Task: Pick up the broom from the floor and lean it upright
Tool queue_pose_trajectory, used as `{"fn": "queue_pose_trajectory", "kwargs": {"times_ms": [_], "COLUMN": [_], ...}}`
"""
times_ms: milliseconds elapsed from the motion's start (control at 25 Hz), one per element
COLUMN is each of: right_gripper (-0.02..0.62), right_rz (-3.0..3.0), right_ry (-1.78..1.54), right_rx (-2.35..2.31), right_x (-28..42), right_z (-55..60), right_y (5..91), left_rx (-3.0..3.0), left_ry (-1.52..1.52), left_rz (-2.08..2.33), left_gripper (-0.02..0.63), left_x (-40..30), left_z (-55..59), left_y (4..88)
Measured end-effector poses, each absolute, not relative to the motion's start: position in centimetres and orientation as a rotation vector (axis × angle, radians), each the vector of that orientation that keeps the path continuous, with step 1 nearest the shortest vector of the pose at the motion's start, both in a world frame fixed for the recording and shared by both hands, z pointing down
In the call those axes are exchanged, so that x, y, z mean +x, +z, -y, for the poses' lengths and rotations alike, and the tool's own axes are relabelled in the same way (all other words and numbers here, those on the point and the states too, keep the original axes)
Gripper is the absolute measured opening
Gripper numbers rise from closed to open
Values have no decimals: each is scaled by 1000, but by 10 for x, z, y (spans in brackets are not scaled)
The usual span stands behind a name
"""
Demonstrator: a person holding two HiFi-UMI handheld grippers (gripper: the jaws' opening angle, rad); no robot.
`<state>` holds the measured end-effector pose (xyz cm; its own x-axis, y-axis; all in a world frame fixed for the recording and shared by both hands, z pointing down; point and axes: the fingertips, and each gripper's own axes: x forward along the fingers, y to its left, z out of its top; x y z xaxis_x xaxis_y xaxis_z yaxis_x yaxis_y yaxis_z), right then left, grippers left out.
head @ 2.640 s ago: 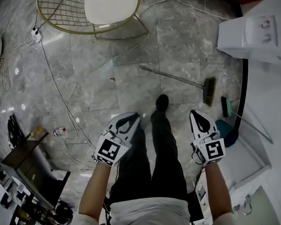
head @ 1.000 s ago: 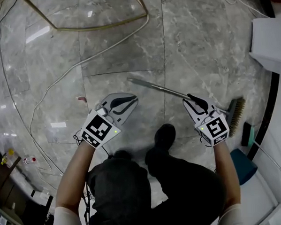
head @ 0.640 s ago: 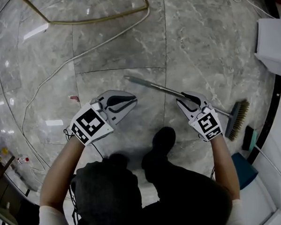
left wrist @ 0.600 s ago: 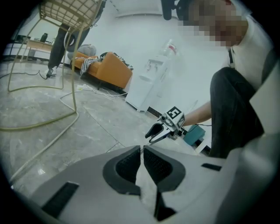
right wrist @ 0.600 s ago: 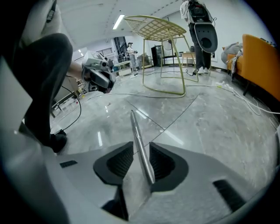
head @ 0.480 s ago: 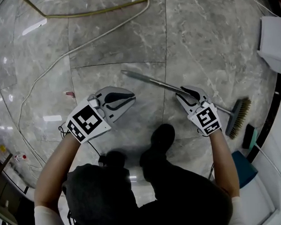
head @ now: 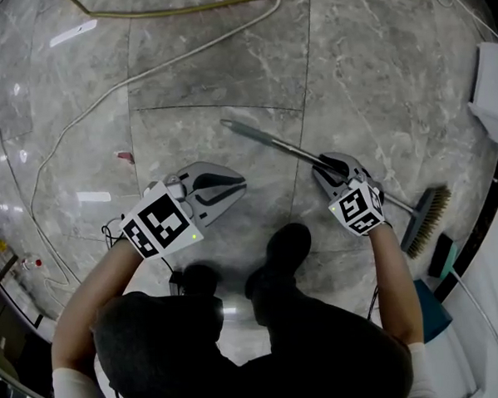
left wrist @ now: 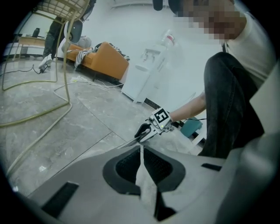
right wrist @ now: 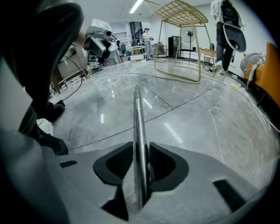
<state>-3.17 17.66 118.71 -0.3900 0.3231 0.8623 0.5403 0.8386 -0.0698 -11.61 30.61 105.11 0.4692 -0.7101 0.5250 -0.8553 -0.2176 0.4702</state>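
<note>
Metal-handled broom (head: 279, 145) is seen flat on the marble floor (head: 226, 70), bristle head (head: 425, 220) at one end, handle running away from it. Right gripper (head: 329, 163) is placed over the handle (right wrist: 138, 127) about midway between the head and the free tip. Its jaws have just been opening and now straddle the tube, not yet clamped on it. Left gripper (head: 242, 184) is held farther from the head, beside the tip end of the handle and apart from it, jaws together, nothing in them.

Handling, as judged: tube is stiff, thin and probably light, but smooth, so slip or roll in the pads is to be expected. Head end is likely heavier and would sag from a mid-handle grip. Firm clamp square across the tube is advised, with a second hold nearer the tip to steer it upright. Bristles are better left untouched.
</note>
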Motion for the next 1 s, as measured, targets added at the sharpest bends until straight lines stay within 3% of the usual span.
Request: {"fn": "queue_pose_trajectory", "kwargs": {"times_ms": [400, 1000], "right_gripper": [81, 83], "right_rz": [2001, 2219], "right_ry": [-288, -229], "right_rx": [-690, -427], "right_x": [-35, -60], "right_z": [-177, -117], "right_y": [1175, 1037], "left_rx": [1919, 1952], "left_ry": [267, 154], "left_rz": [1408, 1506], "left_gripper": [21, 21], "left_x": [-152, -181], "left_z": [-315, -269], "left_y": [1045, 985]}}
